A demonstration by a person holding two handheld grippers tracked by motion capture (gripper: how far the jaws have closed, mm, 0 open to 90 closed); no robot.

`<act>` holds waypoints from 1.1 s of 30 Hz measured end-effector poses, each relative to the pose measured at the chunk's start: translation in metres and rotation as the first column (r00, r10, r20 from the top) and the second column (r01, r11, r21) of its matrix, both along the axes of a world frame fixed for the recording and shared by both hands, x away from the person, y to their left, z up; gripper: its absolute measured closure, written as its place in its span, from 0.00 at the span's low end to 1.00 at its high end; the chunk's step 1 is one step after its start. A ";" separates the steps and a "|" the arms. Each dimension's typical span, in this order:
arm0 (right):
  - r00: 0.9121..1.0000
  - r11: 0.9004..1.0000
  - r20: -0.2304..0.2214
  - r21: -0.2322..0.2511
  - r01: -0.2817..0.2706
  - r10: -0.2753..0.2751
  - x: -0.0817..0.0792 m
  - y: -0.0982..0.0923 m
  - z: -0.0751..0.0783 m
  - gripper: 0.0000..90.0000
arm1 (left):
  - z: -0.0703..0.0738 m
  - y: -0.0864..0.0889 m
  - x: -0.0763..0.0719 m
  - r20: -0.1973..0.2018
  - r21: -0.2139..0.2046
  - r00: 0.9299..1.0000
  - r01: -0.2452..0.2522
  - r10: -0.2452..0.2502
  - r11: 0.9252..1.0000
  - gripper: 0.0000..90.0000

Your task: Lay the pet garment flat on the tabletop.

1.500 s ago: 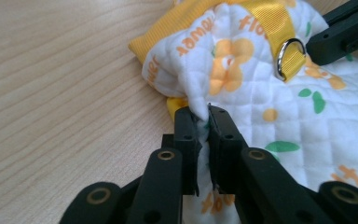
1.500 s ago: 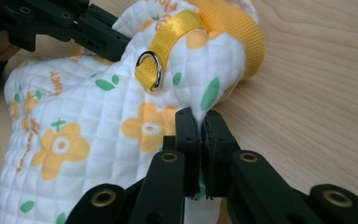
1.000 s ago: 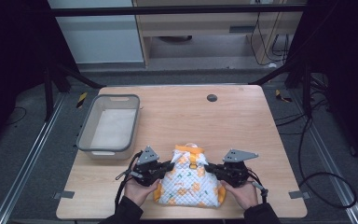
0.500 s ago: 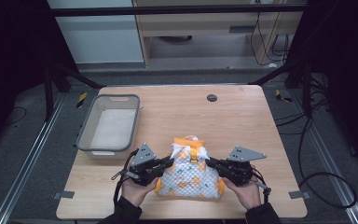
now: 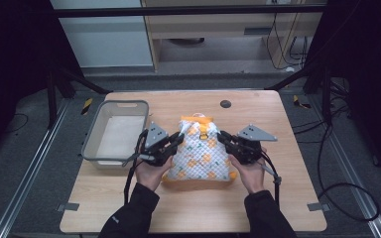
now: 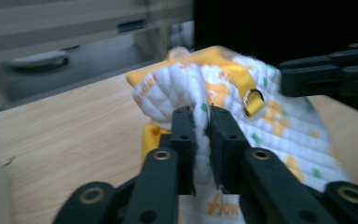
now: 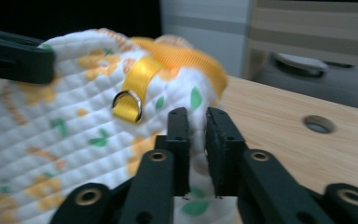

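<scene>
Up close, a metal ring (image 7: 127, 105) shows on the backpack (image 5: 201, 153).

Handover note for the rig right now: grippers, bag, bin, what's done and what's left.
Left gripper: jaws just eased a little, quilted fabric of the bag's left edge still pinched between them.
Right gripper: same, on the bag's right edge.
Quilted bag: mid-table, its far end lifted by both grippers, near end towards the person.
Grey bin: left of the bag, apart from it.
Done: both edges gripped, bag partly raised.
Left: probably moving it into the bin.
</scene>
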State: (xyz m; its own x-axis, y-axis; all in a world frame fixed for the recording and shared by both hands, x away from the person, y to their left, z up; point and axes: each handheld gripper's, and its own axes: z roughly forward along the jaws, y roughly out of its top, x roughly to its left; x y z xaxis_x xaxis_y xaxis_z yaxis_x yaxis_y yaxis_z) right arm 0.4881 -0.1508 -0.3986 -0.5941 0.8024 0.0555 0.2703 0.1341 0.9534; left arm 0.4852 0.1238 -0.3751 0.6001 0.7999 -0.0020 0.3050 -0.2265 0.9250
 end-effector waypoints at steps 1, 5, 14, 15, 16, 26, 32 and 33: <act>1.000 1.000 0.000 0.000 0.000 0.000 0.000 0.000 0.000 0.86 | 0.000 0.000 0.000 0.000 0.000 1.000 0.000 0.000 1.000 0.81; 0.993 0.991 -0.057 -0.090 0.096 -0.101 0.028 0.002 -0.020 0.79 | -0.022 0.011 0.031 -0.083 -0.010 0.987 -0.140 0.138 0.990 0.55; 0.998 0.996 -0.054 -0.085 0.034 -0.039 0.001 -0.025 -0.014 0.65 | -0.022 0.046 0.006 -0.068 -0.015 0.994 -0.089 0.088 0.996 0.41; 0.998 0.996 -0.055 -0.089 0.025 -0.030 -0.003 -0.028 -0.012 0.63 | -0.022 0.046 0.006 -0.068 -0.015 0.994 -0.089 0.088 0.996 0.41; 0.998 0.996 -0.056 -0.092 0.018 -0.023 -0.007 -0.031 -0.011 0.61 | -0.022 0.052 -0.004 -0.067 0.008 0.995 -0.068 0.069 0.998 0.40; 0.993 0.990 -0.095 -0.122 -0.075 0.063 -0.045 -0.042 -0.022 0.46 | -0.053 0.073 -0.047 -0.111 0.116 0.994 -0.001 0.014 0.993 0.38; 0.980 0.980 -0.168 -0.152 -0.132 0.106 -0.057 -0.042 -0.050 0.42 | -0.081 0.077 -0.057 -0.157 0.156 0.988 0.030 -0.005 0.987 0.38; 0.980 0.980 -0.168 -0.152 -0.132 0.106 -0.057 -0.042 -0.050 0.42 | -0.081 0.077 -0.057 -0.157 0.156 0.988 0.030 -0.005 0.987 0.38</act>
